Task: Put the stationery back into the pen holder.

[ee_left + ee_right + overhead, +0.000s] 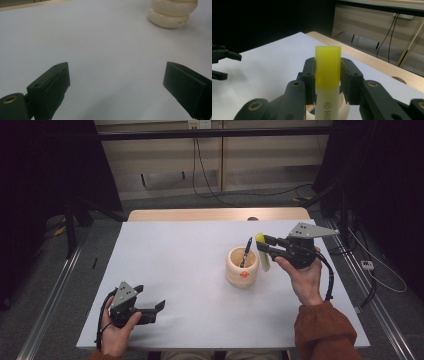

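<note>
A cream, rounded pen cup point(242, 266) stands right of the table's middle, and a dark pen point(246, 252) leans inside it. My right gripper point(261, 248) is shut on a highlighter point(263, 254) with a yellow cap and white barrel, held upright just beside the cup's right rim. In the right gripper view the jaws clamp the highlighter point(328, 75) below its cap, with the cup point(343, 105) beneath. My left gripper point(159, 307) rests open near the table's front left corner, nothing between its jaws. The left gripper view shows the cup point(172, 15) far ahead.
The white table top point(190, 270) has a wooden strip along its far edge. Cables run over the floor behind it and at the right. Dark curtains hang on both sides. Bare white surface lies between the two grippers.
</note>
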`<action>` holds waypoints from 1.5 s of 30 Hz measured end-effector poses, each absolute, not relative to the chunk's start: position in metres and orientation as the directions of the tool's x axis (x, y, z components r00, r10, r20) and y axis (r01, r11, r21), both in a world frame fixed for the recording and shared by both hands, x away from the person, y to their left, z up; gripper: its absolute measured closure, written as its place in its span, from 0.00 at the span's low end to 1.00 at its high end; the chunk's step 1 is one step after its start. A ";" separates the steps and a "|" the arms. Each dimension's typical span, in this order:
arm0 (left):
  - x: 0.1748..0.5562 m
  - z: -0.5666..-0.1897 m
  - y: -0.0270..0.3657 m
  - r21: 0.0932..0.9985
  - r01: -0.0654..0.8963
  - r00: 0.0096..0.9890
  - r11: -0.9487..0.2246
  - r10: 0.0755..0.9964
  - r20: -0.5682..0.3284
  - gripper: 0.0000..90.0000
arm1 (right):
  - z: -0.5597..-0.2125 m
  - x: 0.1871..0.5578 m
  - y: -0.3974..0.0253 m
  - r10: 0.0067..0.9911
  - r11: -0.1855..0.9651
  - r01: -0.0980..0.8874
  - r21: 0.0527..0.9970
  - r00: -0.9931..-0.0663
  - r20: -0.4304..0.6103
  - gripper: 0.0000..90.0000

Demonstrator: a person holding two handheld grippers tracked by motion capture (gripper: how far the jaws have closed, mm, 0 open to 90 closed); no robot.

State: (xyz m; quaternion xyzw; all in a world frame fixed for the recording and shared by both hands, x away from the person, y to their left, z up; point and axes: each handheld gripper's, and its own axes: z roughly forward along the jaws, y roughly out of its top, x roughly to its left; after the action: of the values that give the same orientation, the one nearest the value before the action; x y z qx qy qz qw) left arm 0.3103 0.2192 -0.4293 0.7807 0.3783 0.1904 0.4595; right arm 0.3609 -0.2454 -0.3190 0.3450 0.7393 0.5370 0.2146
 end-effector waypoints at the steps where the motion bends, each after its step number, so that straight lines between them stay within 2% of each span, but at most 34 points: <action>1: 0.310 -0.429 0.219 0.862 0.417 0.641 -0.290 0.765 -0.053 0.08 | -0.317 0.362 -0.245 0.740 0.181 0.276 0.944 -0.670 0.054 0.75; 11: 0.310 -0.429 0.219 0.861 0.418 0.642 -0.291 0.764 -0.054 0.08 | -0.310 0.372 -0.233 0.731 0.146 0.240 0.960 -0.679 0.058 0.75; 45: 0.310 -0.429 0.219 0.860 0.413 0.651 -0.302 0.758 -0.047 0.08 | -0.324 0.410 -0.198 0.745 0.097 0.240 0.966 -0.661 0.089 0.75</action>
State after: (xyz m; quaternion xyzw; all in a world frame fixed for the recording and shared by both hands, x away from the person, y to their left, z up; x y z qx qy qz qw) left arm 0.3099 0.2191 -0.4289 0.7844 0.3730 0.1882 0.4584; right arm 0.4100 -0.1977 -0.3243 0.3481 0.7071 0.5749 0.2198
